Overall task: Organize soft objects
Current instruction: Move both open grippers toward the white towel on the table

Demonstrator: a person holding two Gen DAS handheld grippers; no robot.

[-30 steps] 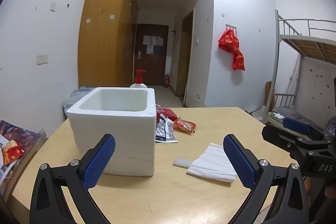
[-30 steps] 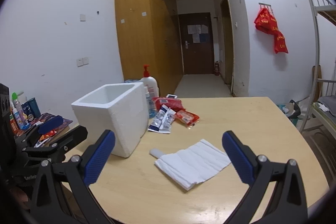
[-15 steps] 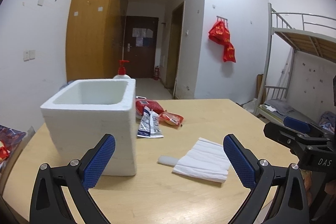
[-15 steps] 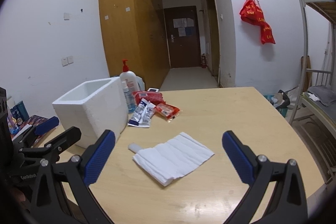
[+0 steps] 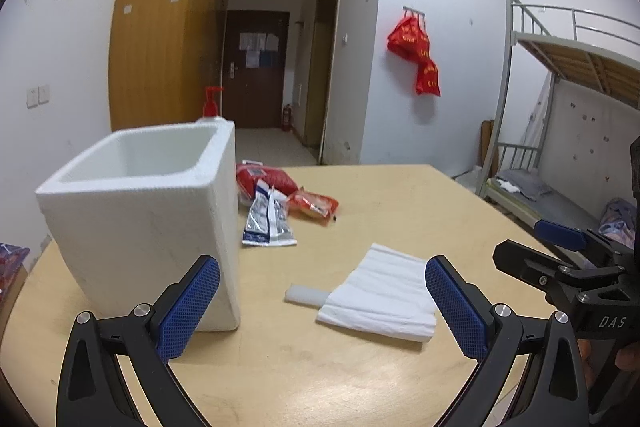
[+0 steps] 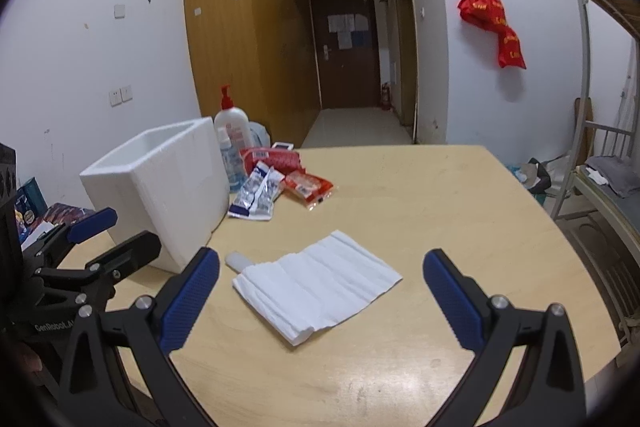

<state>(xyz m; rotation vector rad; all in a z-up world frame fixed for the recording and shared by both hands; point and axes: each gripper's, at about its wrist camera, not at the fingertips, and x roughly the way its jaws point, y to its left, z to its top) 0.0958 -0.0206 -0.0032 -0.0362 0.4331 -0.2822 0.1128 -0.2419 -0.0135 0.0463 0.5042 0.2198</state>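
Note:
A folded white tissue (image 5: 380, 293) lies on the wooden table (image 5: 400, 195), partly over a small white tube (image 5: 304, 297). It also shows in the right wrist view (image 6: 316, 287). A white foam box (image 5: 144, 211) stands open at the left (image 6: 160, 187). Silver-blue sachets (image 5: 266, 219), a red pack (image 5: 264, 179) and a small orange-red packet (image 5: 314, 205) lie behind it. My left gripper (image 5: 320, 307) is open and empty, in front of the box and tissue. My right gripper (image 6: 320, 301) is open and empty, just short of the tissue.
A pump bottle (image 6: 232, 123) and a smaller bottle (image 6: 228, 163) stand behind the box. Packets and boxes (image 6: 36, 211) lie at the far left. A bunk bed (image 5: 560, 107) stands right of the table. The table edge (image 6: 580, 267) curves at the right.
Both grippers have shifted, so the box and tissue sit further left and nearer in view. Both stay open. Nothing on the table has moved.

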